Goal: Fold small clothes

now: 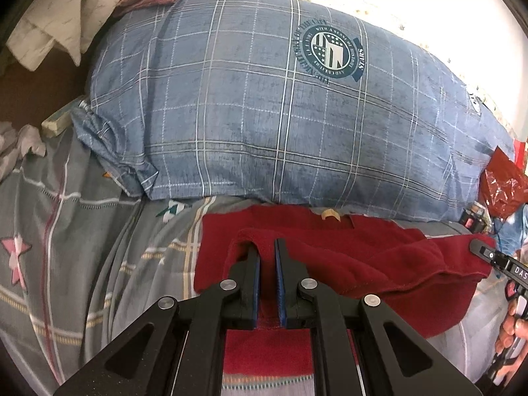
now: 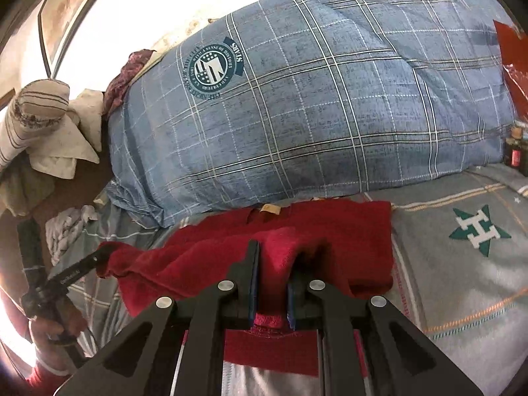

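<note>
A small dark red fleece garment [image 1: 379, 264] [image 2: 330, 227] lies on the grey checked bed sheet [image 1: 66, 231] [image 2: 462, 264], in front of a blue plaid pillow. My left gripper [image 1: 266, 246] is shut on the garment's near left edge, and the cloth drapes over its left finger. My right gripper [image 2: 274, 257] is shut on the near right edge, with a red fold bunched between its pads and hiding the right fingertip. The lifted edge hangs between the two grippers. Each gripper also shows in the other's view: the right gripper [image 1: 477, 246] and the left gripper [image 2: 102, 252].
The big blue plaid pillow [image 1: 264, 115] [image 2: 313, 115] blocks the far side right behind the garment. White cloths [image 1: 52, 23] and a striped bundle [image 2: 36, 105] lie at the left. A red plastic bag [image 1: 505, 184] and a small bottle [image 2: 516, 155] sit at the right.
</note>
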Demonstrator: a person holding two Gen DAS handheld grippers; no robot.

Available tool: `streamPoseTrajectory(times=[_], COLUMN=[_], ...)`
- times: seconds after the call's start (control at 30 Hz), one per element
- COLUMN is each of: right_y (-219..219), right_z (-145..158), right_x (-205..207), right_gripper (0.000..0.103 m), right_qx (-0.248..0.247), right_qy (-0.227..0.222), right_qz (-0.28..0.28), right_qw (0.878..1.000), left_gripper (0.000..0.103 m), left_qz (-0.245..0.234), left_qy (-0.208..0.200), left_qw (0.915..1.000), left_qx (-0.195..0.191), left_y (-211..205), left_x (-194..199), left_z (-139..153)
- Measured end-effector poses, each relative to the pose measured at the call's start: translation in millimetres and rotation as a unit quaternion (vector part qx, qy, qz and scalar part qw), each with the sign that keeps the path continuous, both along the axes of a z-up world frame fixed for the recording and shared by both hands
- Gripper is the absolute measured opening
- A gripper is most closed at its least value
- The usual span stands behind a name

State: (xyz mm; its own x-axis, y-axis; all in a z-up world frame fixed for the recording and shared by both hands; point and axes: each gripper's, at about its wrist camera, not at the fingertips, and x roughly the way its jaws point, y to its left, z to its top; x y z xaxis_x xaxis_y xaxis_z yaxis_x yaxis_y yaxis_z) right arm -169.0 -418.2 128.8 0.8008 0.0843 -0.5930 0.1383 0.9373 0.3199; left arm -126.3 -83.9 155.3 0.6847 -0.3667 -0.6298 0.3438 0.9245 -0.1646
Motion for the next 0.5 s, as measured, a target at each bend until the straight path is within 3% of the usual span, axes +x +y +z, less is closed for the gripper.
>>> streamPoseTrajectory(times=[0.27,0.5], right_y=[-14,-23], right_z=[-15,-39], right_x=[41,80], right_gripper=[0.012,0.012], right_qx=[-0.027,-0.028], right_qy=[0.025,0.060], right_qz=[-0.005,-0.002], right_qw=[0.999,0.998], left_gripper=[0.007,0.007], left_qz=[-0.003,0.006], left_qy=[0.003,0.038], left_qw=[0.9995,0.9983], left_qx=[0.031,0.045], left_y=[-28,-46], left_x=[43,95], left_z=[-16,-44])
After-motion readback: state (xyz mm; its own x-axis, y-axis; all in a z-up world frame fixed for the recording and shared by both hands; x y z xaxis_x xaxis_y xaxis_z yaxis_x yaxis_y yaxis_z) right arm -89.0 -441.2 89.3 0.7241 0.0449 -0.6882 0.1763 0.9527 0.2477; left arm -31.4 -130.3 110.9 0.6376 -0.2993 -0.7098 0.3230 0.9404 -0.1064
